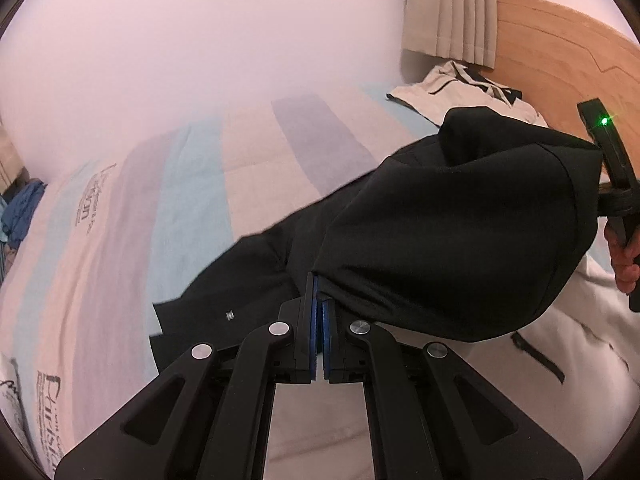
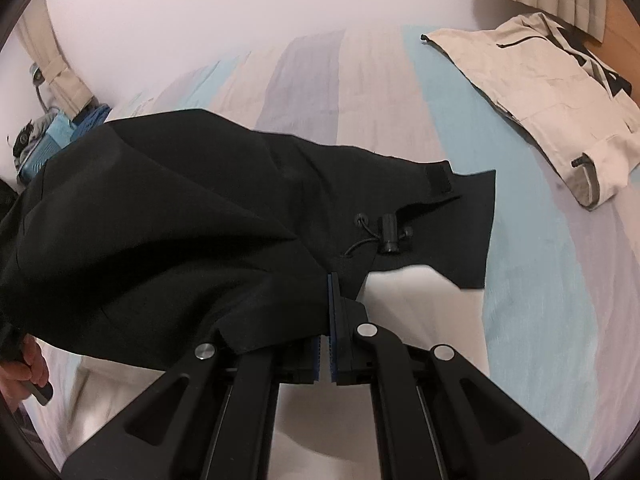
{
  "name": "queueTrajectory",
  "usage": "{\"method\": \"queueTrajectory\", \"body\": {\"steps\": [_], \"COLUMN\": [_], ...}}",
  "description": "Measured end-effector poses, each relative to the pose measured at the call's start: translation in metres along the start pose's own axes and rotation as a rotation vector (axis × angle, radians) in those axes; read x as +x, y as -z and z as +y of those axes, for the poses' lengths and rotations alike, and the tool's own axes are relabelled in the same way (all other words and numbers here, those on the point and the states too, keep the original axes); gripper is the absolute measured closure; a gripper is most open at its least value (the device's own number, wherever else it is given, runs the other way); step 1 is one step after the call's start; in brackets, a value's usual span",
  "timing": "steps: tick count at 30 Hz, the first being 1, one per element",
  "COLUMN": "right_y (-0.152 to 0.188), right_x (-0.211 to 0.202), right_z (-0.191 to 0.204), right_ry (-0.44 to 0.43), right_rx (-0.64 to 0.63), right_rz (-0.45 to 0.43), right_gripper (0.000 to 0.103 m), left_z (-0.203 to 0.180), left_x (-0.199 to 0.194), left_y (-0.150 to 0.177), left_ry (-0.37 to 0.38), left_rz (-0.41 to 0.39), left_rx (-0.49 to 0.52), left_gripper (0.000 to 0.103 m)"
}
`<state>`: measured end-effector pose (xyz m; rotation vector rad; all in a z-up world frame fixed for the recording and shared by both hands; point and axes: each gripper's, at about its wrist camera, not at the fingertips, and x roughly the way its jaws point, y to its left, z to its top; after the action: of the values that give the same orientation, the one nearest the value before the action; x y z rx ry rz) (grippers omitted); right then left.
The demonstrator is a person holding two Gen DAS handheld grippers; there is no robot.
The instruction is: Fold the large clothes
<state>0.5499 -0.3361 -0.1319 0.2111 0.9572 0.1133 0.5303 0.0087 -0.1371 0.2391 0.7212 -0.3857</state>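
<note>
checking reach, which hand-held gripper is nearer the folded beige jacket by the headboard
Right. The right hand-held gripper grips the black garment on the side toward the beige jacket; the left hand-held gripper holds its opposite end, farther away.

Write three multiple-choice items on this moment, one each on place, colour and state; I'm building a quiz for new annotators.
1. Where does the beige jacket lie?
A. on the bed by the headboard
B. on the floor
C. in a gripper

2. What colour is the held garment?
A. red
B. black
C. white

3. How is the left gripper?
A. wide open
B. out of view
C. shut on the garment

Answers: 1 A, it rests flat on the striped sheet; 2 B, plainly black cloth; 3 C, its blue pads pinch the fabric's edge.
</note>
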Motion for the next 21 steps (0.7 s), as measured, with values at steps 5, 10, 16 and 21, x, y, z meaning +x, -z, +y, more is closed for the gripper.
{"method": "queueTrajectory", "body": {"steps": [5,10,16,21], "right_y": [0.02,0.039,0.059,0.071], "right_x": [-0.006,0.003,0.014,0.026], "right_z": [0.002,0.008,0.009,0.014], "right_ry": [0.006,0.026,0.04,0.069], "right_rx": [-0.034,-0.077,-0.088,-0.116], "right_rz": [0.006,0.029,0.036,0.043], "right_gripper": [0.101,0.101,0.101,0.101], "left_z": [-0.012,-0.018,-0.022,-0.019], "left_x": [-0.004,0.007,0.016,0.029], "left_y": [0.012,0.035,0.058,0.07], "left_ry": [-0.003,-0.003,0.0,0.006], "left_rz": [0.012,0.067,0.101,0.139], "left_rx": [0.001,-0.018,-0.044,-0.07], "left_gripper": [0.103,0.102,0.102,0.102]}}
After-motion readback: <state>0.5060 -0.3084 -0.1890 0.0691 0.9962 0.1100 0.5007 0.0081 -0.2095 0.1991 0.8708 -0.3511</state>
